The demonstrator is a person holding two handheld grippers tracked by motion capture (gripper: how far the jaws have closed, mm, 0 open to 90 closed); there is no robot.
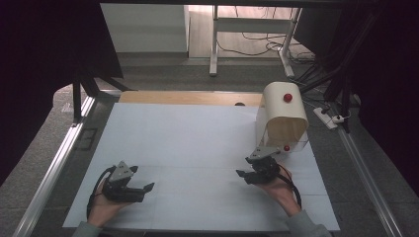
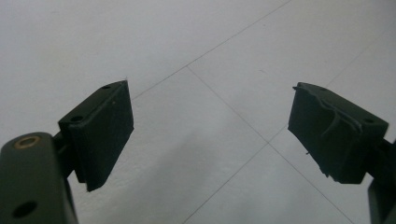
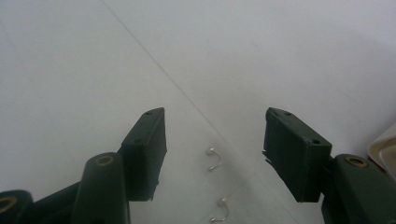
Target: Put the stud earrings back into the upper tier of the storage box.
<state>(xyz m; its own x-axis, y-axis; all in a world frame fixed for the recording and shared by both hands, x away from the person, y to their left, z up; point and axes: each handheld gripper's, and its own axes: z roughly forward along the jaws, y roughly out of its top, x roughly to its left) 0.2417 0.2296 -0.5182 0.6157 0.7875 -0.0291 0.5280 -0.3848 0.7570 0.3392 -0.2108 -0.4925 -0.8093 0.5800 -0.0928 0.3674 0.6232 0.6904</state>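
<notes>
The high view is looking forward and down over the desk (image 1: 197, 148); both gripper views are facing its white sheet closely.

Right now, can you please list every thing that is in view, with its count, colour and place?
hooks: two, silver metal, on the sheet between the jaws of the right hand-held gripper
box with arched lid: one, cream with red knobs, far right part of the table
sheet: one, white, covering the table
power strip: one, white, floor to the right of the table
left hand-held gripper: one, black, near left, jaws open
right hand-held gripper: one, black, near right before the box, jaws open
</notes>
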